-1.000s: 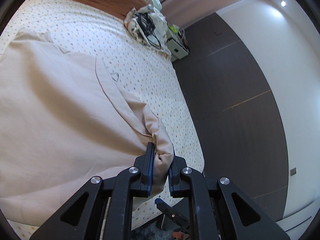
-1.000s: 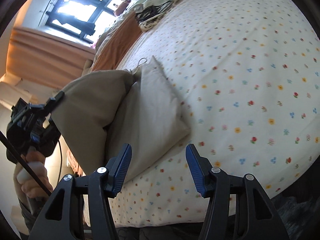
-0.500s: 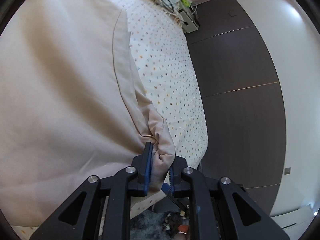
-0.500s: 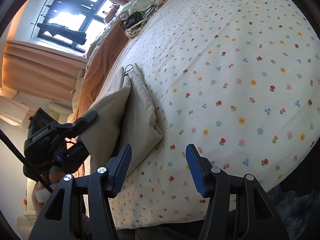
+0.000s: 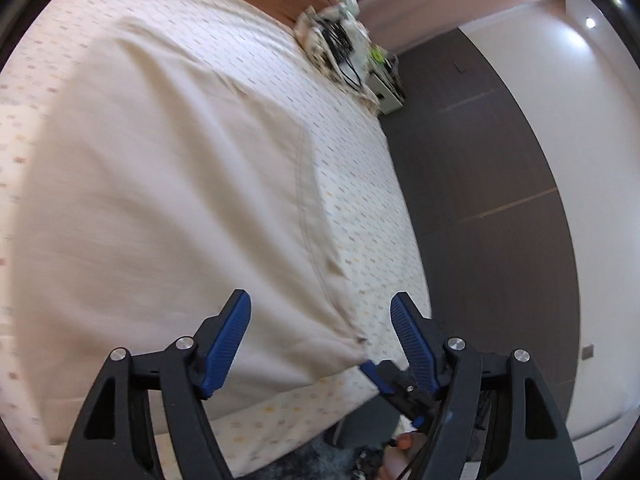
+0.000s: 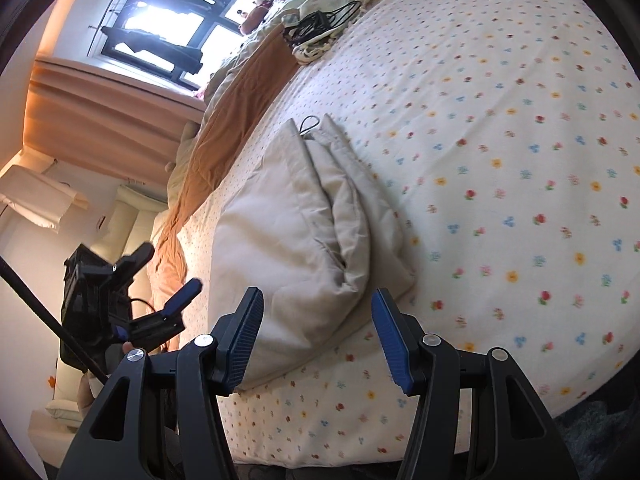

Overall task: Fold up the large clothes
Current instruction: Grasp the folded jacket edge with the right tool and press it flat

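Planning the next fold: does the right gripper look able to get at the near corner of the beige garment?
Probably yes. The right gripper stands open just before the folded beige garment, whose near corner lies uncovered on the floral sheet, with nothing between.

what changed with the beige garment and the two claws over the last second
The left claw let go of the corner of the folded beige fabric garment: its jaws are opening and the cloth now lies flat on the flower-print bedsheet, no longer pinched or lifted. The right claw stayed open and empty beside the garment. The black cables on the bed did not move.
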Demonstrator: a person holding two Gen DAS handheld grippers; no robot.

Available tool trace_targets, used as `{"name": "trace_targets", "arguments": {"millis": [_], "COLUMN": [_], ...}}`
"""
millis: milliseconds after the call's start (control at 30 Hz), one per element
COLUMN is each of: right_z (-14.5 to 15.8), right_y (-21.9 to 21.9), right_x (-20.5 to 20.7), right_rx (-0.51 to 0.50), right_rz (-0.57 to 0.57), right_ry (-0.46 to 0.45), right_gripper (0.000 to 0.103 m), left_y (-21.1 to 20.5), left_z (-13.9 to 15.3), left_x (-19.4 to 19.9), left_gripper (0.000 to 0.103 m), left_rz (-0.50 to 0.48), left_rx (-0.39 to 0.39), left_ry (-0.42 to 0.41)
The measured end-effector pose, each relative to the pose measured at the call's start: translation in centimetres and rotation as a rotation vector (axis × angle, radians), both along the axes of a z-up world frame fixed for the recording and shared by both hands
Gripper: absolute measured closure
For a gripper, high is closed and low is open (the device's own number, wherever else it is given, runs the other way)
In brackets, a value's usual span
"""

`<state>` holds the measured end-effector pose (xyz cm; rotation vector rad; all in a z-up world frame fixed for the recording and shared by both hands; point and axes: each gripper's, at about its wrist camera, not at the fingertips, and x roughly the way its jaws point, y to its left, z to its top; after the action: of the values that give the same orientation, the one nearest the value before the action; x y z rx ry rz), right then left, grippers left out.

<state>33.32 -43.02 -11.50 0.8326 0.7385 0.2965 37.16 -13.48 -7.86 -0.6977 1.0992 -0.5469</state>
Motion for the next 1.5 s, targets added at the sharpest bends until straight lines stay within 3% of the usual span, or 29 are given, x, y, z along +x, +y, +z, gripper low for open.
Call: {"name": "trace_targets", "arguments": {"millis": [167, 233, 267, 300, 533, 667, 833, 933, 967, 1000, 1033, 1367, 1433, 1467, 1500], "right_z": [-0.2, -0.1, -0.1, 0.0, 1.0, -0.8, -1.2, -0.5, -0.2, 0.0, 0.1, -2.5, -2.6, -2.8, -3.1], "right_y": [1.6, 1.9, 2.0, 1.9, 1.3, 0.9, 0.2, -0.5, -0.6, -0.9, -1.2, -0.8, -0.4, -0.2, 0.1], "right_x": [2.1, 2.9, 3.3, 3.7, 4.2, 3.8, 3.2, 3.1, 3.1, 3.0, 3.0, 6.0, 6.8, 7.1, 7.5], "right_rx": [-0.064, -0.097, -0.113, -0.119, -0.128, -0.128, -0.094, -0.136, -0.161, -0.179, -0.183, -0.101, -0.080, -0.068, -0.062], "right_rz": [-0.004, -0.017, -0.022, -0.024, -0.068, -0.081, -0.024, -0.027, -0.038, -0.053, -0.064, 0.024, 0.044, 0.055, 0.063], "right_ry": [0.031, 0.041, 0.049, 0.049, 0.003, 0.039, 0.039, 0.034, 0.026, 0.023, 0.021, 0.085, 0.071, 0.070, 0.074], "right_gripper": [0.049, 0.063, 0.080, 0.089, 0.097, 0.097, 0.092, 0.078, 0.061, 0.037, 0.029, 0.027, 0.028, 0.029, 0.043], "left_y": [6.7, 9.0, 9.9, 10.7, 13.3, 12.4, 10.9, 10.3, 10.2, 10.1, 10.0, 9.4, 9.2, 9.1, 9.0], "left_z": [0.2, -0.4, -0.8, -1.2, -4.4, -5.7, -7.2, -7.5, -7.4, -7.4, -7.4, -7.8, -8.0, -8.0, -7.9], "left_x": [-1.0, -1.5, -1.8, -2.1, -4.1, -4.8, -5.2, -5.4, -5.5, -5.6, -5.7, -6.2, -6.2, -6.2, -6.2], "left_gripper": [0.030, 0.030, 0.030, 0.030, 0.033, 0.039, 0.039, 0.039, 0.039, 0.039, 0.039, 0.040, 0.045, 0.050, 0.057], "left_rz": [0.100, 0.127, 0.140, 0.152, 0.183, 0.151, 0.127, 0.124, 0.125, 0.126, 0.128, 0.115, 0.116, 0.115, 0.112], "left_rx": [0.071, 0.092, 0.104, 0.116, 0.130, 0.149, 0.171, 0.185, 0.196, 0.202, 0.205, 0.246, 0.254, 0.265, 0.281], "left_ry": [-0.033, -0.036, -0.030, -0.022, 0.025, 0.035, 0.070, 0.074, 0.068, 0.065, 0.063, 0.058, 0.057, 0.056, 0.052]}}
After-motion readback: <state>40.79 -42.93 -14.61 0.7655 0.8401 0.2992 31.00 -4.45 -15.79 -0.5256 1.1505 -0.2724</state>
